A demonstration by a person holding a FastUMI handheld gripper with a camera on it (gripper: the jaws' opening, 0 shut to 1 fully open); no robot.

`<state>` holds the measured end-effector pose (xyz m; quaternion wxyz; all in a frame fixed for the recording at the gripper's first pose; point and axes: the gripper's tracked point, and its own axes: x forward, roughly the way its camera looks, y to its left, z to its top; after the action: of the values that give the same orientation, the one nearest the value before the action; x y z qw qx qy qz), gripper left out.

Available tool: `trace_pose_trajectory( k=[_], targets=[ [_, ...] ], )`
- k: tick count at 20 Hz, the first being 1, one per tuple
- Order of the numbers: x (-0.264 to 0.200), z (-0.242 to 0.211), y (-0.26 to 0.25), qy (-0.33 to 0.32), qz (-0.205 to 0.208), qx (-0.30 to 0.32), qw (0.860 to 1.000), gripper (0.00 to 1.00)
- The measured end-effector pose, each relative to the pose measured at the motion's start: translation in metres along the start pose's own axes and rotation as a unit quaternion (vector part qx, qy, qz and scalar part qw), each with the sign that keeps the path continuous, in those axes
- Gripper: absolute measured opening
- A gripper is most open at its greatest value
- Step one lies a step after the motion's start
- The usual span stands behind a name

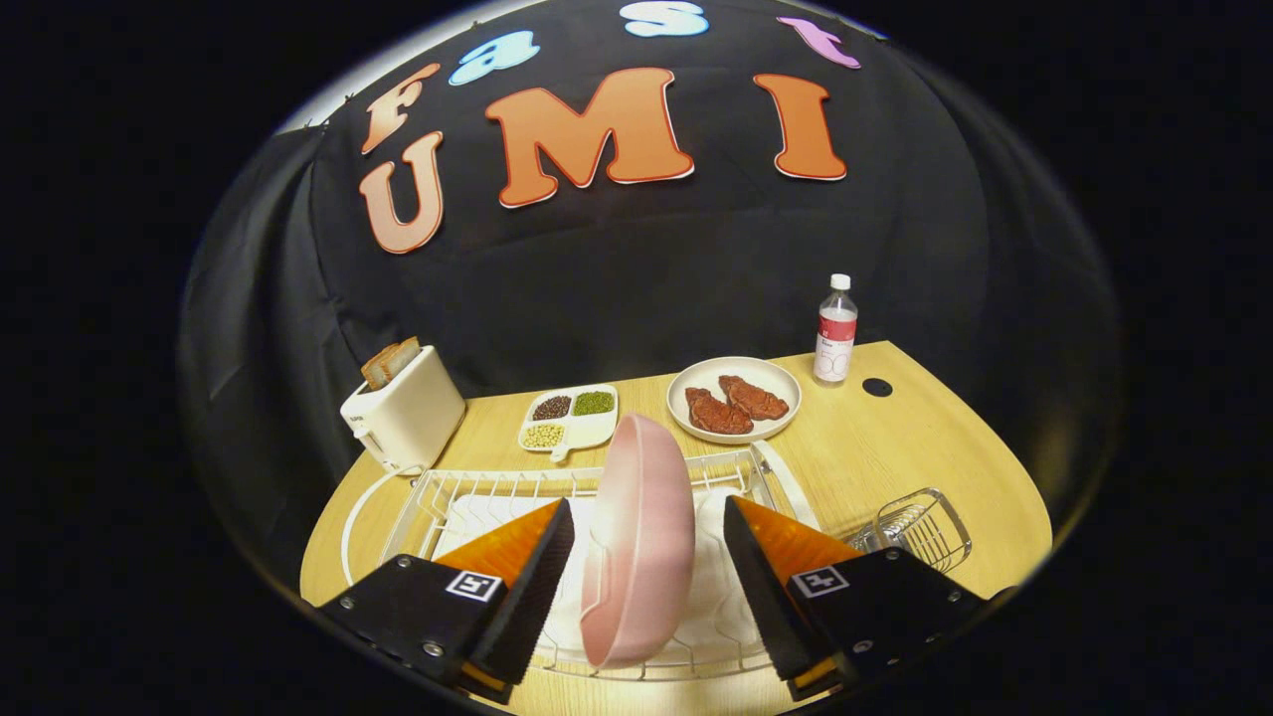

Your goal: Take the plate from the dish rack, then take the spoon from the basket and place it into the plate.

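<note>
gripper [648,557] released, fingers straddling pink plate [641,537] standing on edge in dish rack [517,487] at surface's near edge; plate edge-on between jaws, gaps both sides, closer to left finger

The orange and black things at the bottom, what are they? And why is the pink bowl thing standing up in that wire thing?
Those are the two fingers of a gripper, a pinching tool that a person holds in a hand. The camera rides on it and looks forward along the fingers, so they sit at the bottom. They are open now, with gaps on both sides of the pink plate, so nothing is held yet. The plate stands on its edge in a white dish rack on a wooden table. Off to one side is a small wire basket. Further back sit a toaster with bread, a tray of beans, a plate with two pieces of meat and a bottle.
</note>
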<state>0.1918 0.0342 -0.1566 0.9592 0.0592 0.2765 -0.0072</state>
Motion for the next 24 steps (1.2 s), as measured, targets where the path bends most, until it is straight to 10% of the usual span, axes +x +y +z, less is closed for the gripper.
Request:
trace_pose_trajectory(
  k=[8,24],
  targets=[
    [0.014,0.002,-0.015,0.051,-0.040,0.021,0.998,0.28],
    [-0.010,0.065,0.004,-0.019,-0.130,-0.117,0.984,0.18]
  ],
)
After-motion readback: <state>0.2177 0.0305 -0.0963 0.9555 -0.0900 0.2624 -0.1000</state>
